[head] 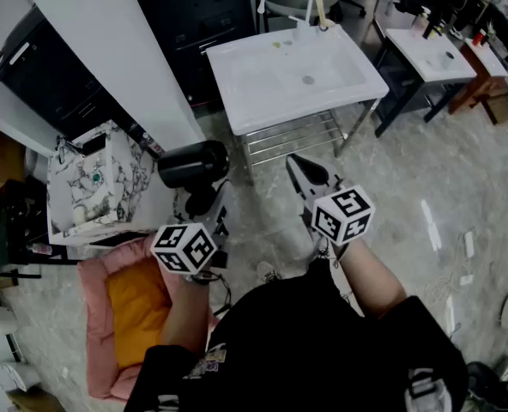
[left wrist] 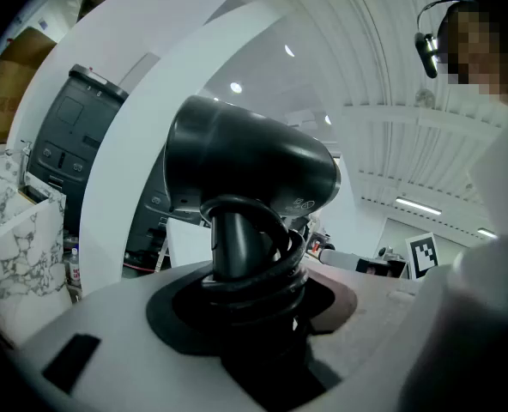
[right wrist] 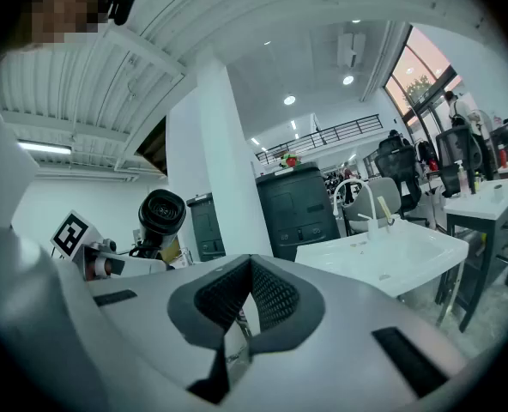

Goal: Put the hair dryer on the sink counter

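Hair dryer (head: 192,163) held by its handle in left tool (head: 204,206), right tool (head: 297,166) closed, empty

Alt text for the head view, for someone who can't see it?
Seen from above, the left gripper holds a black hair dryer by its handle. The right gripper, empty with jaws together, points toward a white sink on a metal stand ahead.
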Motion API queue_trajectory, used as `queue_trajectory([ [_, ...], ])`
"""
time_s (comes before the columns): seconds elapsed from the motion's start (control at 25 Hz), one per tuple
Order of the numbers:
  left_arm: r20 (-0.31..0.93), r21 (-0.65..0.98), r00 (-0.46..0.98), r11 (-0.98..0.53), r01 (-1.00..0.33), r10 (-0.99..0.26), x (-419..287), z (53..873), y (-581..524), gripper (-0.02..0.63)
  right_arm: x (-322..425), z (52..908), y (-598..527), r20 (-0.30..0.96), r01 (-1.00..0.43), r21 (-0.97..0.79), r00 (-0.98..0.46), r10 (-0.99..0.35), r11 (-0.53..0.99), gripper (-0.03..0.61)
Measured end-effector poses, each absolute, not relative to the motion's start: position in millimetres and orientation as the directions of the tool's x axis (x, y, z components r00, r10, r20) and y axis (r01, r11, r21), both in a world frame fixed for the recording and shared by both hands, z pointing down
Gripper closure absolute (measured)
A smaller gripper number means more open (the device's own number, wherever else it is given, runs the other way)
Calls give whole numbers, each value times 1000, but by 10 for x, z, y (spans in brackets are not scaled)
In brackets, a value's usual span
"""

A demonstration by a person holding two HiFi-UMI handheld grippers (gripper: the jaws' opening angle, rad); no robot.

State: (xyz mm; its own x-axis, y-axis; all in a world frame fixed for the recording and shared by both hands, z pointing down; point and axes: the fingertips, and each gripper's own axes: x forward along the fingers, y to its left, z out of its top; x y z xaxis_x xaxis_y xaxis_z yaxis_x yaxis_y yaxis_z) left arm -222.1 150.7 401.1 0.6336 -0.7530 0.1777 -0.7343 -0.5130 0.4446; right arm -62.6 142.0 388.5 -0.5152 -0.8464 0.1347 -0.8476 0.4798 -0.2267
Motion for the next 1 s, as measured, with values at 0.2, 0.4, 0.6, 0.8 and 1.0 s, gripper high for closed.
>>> queue_trajectory([
  [0.2,176,446,633,-512,-734,-754,-2243,4003,1527,407,-650,3871,1440,131,-847,-226,-516,-846,481,581],
  [0.4,171,447,634,-515,-732,-754,-2256,3980,1532,407,-685,3838,1456,115,-840,-223,-526,-843,494,580],
  [0.6,167,448,634,-515,-731,-755,-2274,3968,1579,407,-700,3794,1504,103,-840,-213,-527,-844,499,580],
  [0.8,158,447,631,-515,-731,-759,-2296,3926,1596,407,-679,3744,1513,96,-842,-212,-523,-847,496,580],
  [1.0,148,447,621,-508,-736,-769,-2303,3896,1600,407,-647,3730,1487,96,-838,-212,-530,-842,503,580],
])
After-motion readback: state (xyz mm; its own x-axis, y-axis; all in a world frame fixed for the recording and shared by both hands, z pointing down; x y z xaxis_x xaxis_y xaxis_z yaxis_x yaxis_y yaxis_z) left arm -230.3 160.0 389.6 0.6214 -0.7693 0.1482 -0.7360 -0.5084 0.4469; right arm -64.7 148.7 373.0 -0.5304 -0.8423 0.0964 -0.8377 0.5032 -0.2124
